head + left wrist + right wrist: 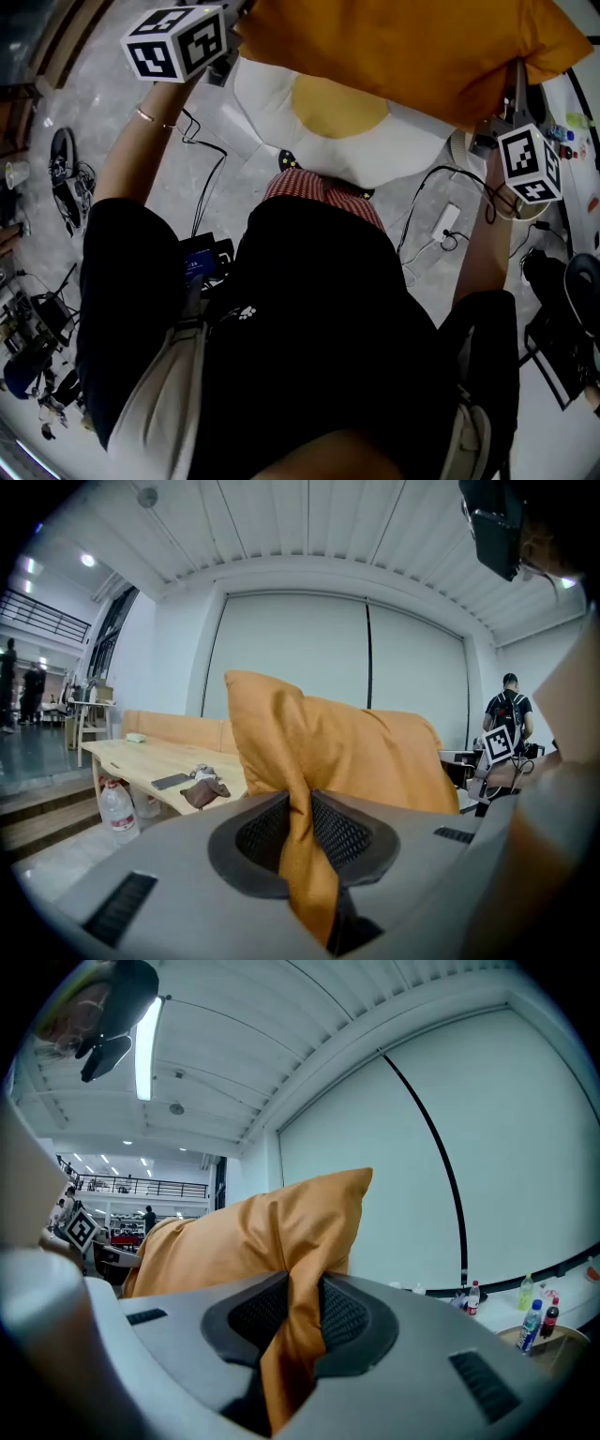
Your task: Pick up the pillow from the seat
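The fingers of the left gripper are nearly closed, pinching a fold at one corner of the orange pillow. The right gripper clamps the opposite corner the same way. The pillow hangs between them, over the white egg-shaped seat. Best to raise both hands evenly, with the corners taut, so neither fold slips. One pillow, one seat, two grippers.

We are seeing bright, even light coming from a long white ceiling tube lamp and a round ceiling spotlight. Fisheye distortion is bending and darkening the edges; the mustard-orange fabric pillow is showing softly shaded folds.
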Demonstrator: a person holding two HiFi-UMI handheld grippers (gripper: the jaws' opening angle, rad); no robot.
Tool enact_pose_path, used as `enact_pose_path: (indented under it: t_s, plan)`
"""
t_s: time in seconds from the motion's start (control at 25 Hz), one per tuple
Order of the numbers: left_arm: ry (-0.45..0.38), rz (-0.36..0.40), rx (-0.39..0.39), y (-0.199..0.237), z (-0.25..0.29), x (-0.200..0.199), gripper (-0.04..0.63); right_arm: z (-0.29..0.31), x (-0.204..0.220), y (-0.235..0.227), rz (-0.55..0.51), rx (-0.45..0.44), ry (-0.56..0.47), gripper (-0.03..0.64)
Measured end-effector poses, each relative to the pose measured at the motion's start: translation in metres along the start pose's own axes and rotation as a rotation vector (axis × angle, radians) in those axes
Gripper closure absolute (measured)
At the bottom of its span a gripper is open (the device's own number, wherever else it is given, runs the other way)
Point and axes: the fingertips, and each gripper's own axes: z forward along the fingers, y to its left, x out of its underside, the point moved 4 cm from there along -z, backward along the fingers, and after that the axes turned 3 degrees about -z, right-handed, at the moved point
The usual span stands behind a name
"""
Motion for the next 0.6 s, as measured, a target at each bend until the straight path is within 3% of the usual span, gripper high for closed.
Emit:
enact_pose_path:
  t_s: [0.36,0.6]
  plan:
    - [-0.043,0.067,-0.012,-0.015,-0.008,-0.040,0.520,-0.002,-0.016,-0.005,0.043,-0.020,-0.054,0.517]
    - [-0.089,0.050,-0.018,-0.012,-0.012,-0.049,0.520,-0.004,-0.032,-0.004,0.050,-0.041,-0.086,0.517]
